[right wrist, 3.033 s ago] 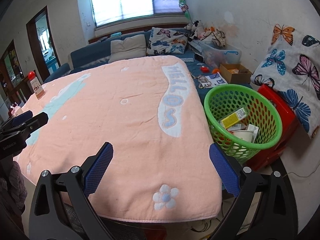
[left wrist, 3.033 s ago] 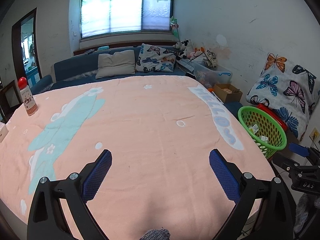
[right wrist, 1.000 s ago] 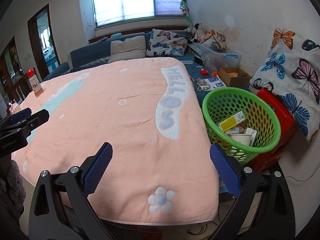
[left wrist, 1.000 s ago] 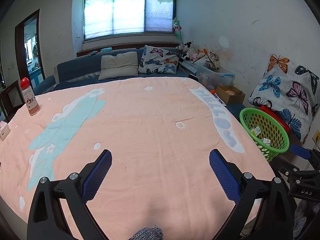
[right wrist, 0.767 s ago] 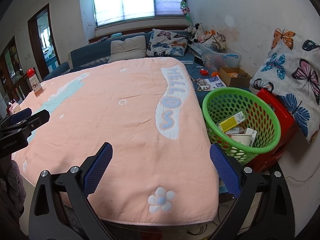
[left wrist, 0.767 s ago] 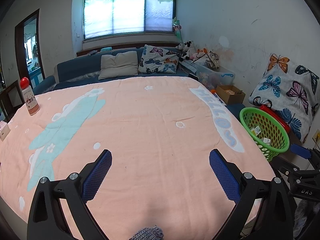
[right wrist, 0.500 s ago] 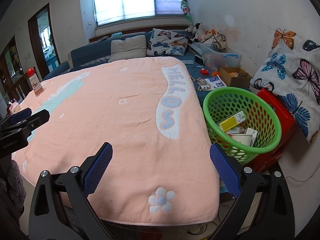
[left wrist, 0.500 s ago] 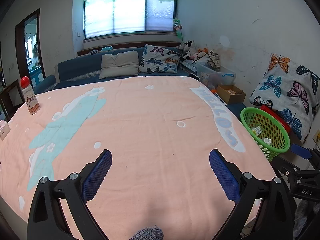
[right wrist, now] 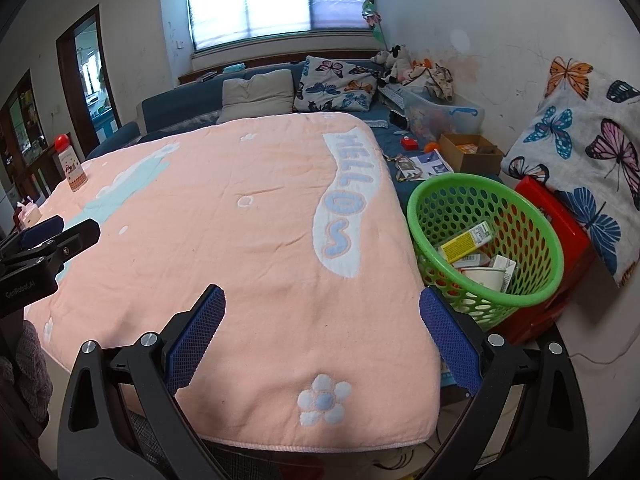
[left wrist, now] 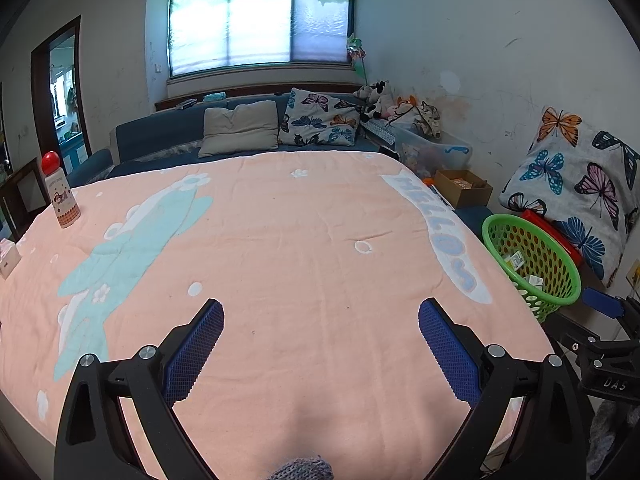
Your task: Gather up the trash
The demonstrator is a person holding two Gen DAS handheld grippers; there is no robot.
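A green plastic basket [right wrist: 448, 188] [left wrist: 560, 296] stands on the floor off the table's right side. It holds trash: a yellow carton [right wrist: 466, 242], a white paper cup [right wrist: 486, 278] and other wrappers. My left gripper [left wrist: 320, 320] hangs open above the near part of the pink blanket [left wrist: 288, 248], nothing between its blue pads. My right gripper [right wrist: 322, 308] is open over the blanket's near right corner, left of the basket, and holds nothing. Each gripper shows at the edge of the other's view.
A red-capped bottle [left wrist: 60, 192] and a small tissue box [left wrist: 6, 256] stand at the table's left edge. A red crate [right wrist: 556, 240] sits behind the basket, next to a butterfly cushion [right wrist: 588, 136]. A blue sofa [left wrist: 168, 136], cardboard box [right wrist: 472, 152] and clear storage bin [right wrist: 444, 114] lie beyond.
Both views have shifted slightly, with the basket a little farther right in the left wrist view. Both grippers stay open and empty.
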